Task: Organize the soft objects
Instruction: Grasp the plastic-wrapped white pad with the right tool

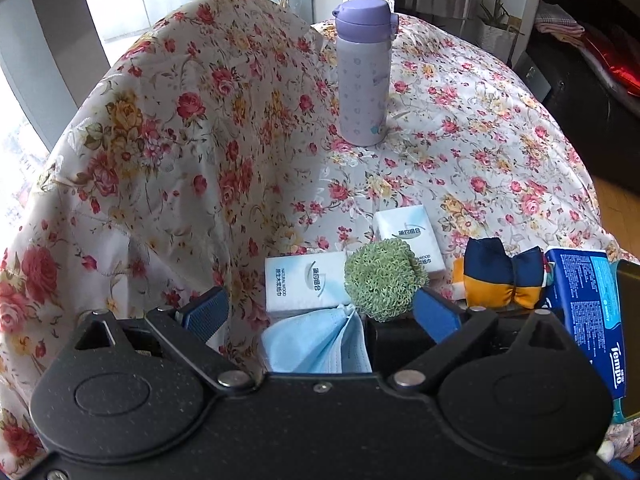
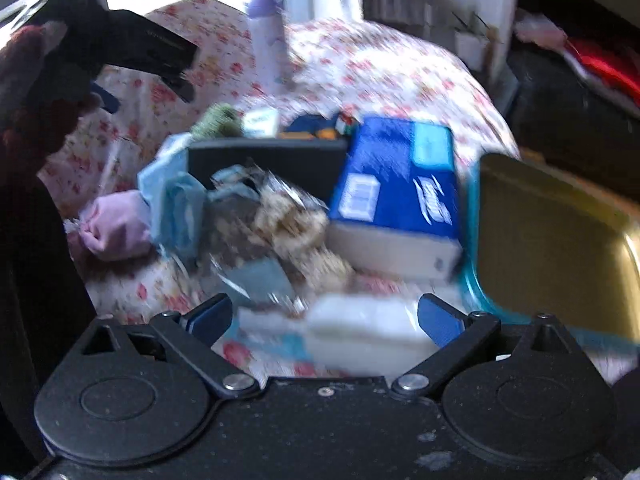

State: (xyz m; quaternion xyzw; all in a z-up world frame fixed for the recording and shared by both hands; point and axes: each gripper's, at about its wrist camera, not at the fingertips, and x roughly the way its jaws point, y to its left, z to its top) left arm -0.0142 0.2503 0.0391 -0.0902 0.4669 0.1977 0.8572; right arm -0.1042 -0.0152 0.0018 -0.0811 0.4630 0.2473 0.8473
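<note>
Several soft items, a green scrubber [image 1: 382, 278], blue face mask [image 1: 320, 340] and tissue packs [image 1: 304, 284], crowd the floral tablecloth [image 1: 460, 140]. Both grippers, left [image 1: 320, 312] and right [image 2: 324, 316], hang spread and empty. Blurred right view suggests fast motion; a mistimed grab could topple the purple bottle [image 1: 363, 72].

Black speckled tongs [image 1: 322, 312] — blue ribbed pads [image 1: 210, 312], silver rivets, round pivot discs.

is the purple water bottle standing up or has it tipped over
Upright. The purple bottle stands on its base on the floral cloth, lid on top, in the left wrist view.
</note>
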